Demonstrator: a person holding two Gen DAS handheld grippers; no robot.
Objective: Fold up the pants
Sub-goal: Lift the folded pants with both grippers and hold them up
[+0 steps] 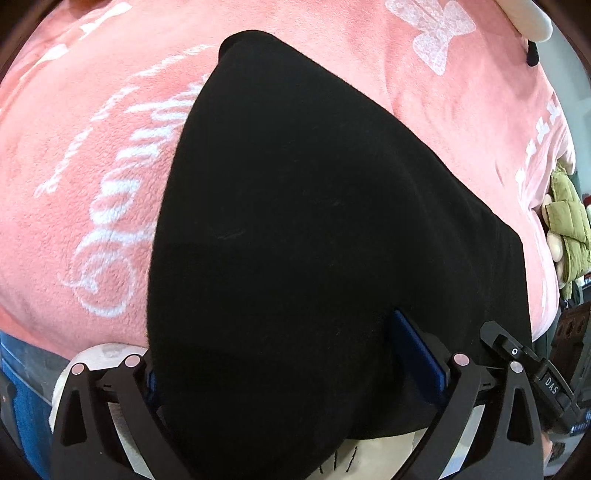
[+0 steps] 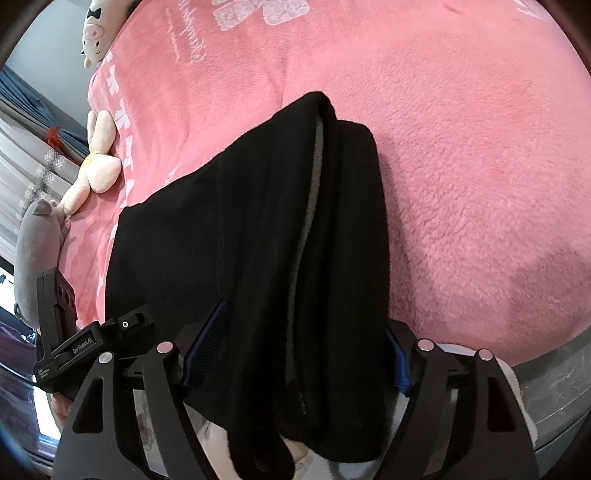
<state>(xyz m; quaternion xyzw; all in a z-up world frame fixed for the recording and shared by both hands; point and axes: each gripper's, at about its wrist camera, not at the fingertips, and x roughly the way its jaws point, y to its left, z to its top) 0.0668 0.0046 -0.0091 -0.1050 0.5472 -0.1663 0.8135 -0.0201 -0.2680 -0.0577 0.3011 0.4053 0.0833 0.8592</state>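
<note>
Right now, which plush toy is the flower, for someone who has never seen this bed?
Start at the pink blanket covering the bed and follow its left edge. Between the white cow plush and the grey plush lies the flower plush: cream petals, yellow centre.

Pants (image 1: 314, 221): matt black knit cloth, soft, with a grey fleecy inner lining showing at the folded edge (image 2: 314, 166). Blanket (image 2: 461, 184): pink plush fleece, nubby pile, white printed lettering. Gripper fingers (image 2: 207, 332): matt black plastic, ribbed blue pads, shiny metal pivot pins.
</note>
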